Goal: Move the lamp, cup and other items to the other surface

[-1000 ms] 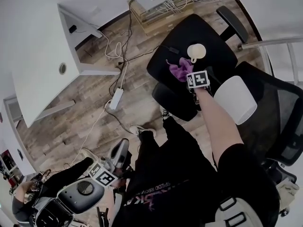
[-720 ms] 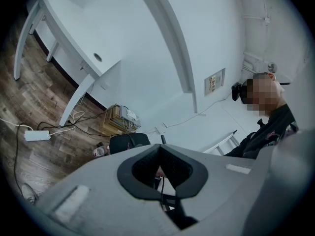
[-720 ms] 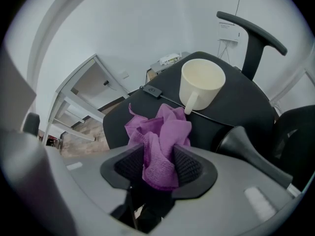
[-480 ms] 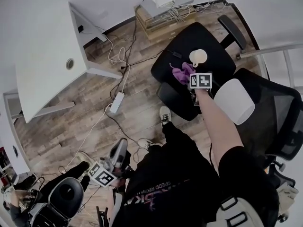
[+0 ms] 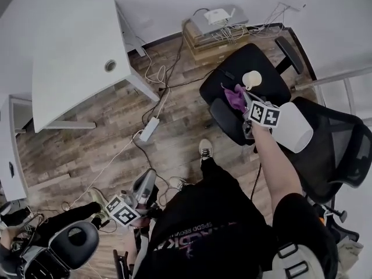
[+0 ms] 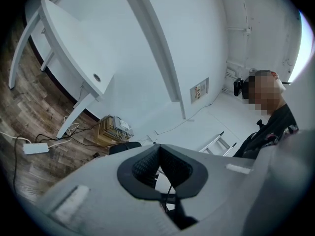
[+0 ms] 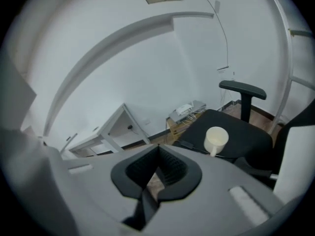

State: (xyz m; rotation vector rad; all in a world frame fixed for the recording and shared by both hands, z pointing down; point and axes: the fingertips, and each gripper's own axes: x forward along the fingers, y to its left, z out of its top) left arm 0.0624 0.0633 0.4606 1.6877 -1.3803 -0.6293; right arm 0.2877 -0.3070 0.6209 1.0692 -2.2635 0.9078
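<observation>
A cream cup [image 5: 251, 79] stands on the black chair seat [image 5: 267, 68], with a crumpled purple cloth [image 5: 235, 96] just left of it. My right gripper [image 5: 251, 106] hovers at the cloth's right edge, its marker cube over the seat's front. In the right gripper view its jaws [image 7: 158, 150] are shut with nothing visible between them; the cup [image 7: 216, 139] shows ahead to the right and the cloth is hidden. A white rounded lamp shade [image 5: 290, 127] rests by my right forearm. My left gripper [image 5: 141, 192] hangs low over the floor, shut and empty [image 6: 158, 147].
A white table [image 5: 75, 57] stands at the upper left. A power strip [image 5: 149, 129] and loose cables lie on the wooden floor. A box with a router [image 5: 218, 25] sits by the wall. A mesh-backed chair [image 5: 337, 150] is at the right, another stool [image 5: 72, 243] bottom left.
The head view has swung, so the table and chair sit further right. My right gripper has drawn back a little to the right of the cup. The left gripper stays low.
</observation>
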